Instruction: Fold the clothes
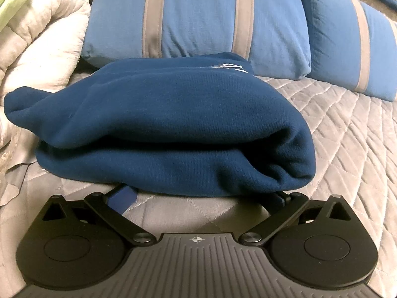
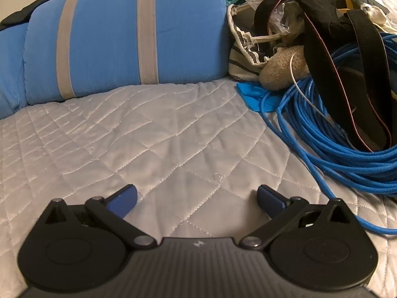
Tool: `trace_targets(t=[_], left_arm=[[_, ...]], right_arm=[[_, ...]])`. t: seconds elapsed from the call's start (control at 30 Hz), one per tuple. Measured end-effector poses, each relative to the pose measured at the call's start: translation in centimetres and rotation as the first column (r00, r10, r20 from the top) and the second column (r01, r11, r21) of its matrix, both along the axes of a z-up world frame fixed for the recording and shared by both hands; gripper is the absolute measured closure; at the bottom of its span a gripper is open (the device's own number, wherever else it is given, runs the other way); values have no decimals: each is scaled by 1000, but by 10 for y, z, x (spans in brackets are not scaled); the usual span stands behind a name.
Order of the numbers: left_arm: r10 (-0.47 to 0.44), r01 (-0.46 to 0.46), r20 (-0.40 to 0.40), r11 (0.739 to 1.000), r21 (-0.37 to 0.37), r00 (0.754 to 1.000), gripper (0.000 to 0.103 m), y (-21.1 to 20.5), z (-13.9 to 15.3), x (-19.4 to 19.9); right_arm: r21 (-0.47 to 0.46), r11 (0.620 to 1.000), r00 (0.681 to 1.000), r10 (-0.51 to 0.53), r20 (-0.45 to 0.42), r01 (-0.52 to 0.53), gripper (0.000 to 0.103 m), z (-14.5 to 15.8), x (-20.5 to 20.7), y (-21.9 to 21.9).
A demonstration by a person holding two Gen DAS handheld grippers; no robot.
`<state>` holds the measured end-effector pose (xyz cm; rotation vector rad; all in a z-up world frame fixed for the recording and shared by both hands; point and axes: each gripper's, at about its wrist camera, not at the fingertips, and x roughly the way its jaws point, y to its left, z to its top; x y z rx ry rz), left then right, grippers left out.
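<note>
A navy blue sweatshirt (image 1: 158,124) lies folded in a thick bundle on the grey quilted bed cover (image 1: 347,129), with white lettering showing at its far edge. My left gripper (image 1: 198,196) is open right at the bundle's near edge; its fingertips are tucked under the fabric, so only the left blue pad (image 1: 122,198) shows. My right gripper (image 2: 197,198) is open and empty, low over bare quilt (image 2: 148,136). The sweatshirt is not in the right wrist view.
Blue pillows with grey stripes (image 1: 198,17) (image 2: 119,37) lie along the back. A cream blanket (image 1: 37,37) is heaped at the left. At the right are a coiled blue cable (image 2: 335,144), black straps (image 2: 359,62), a plush toy (image 2: 280,67) and a striped bag (image 2: 243,57).
</note>
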<state>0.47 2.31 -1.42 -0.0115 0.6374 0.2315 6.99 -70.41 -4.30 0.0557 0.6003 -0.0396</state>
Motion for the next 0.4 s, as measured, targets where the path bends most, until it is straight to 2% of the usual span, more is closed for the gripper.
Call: trace_targets(t=[0.4], left_arm=[[-9, 10, 18, 1000, -17, 1000, 0, 4, 0, 1]], right_arm=[[3, 1000, 1000, -3, 13, 2, 1, -2, -2, 1]])
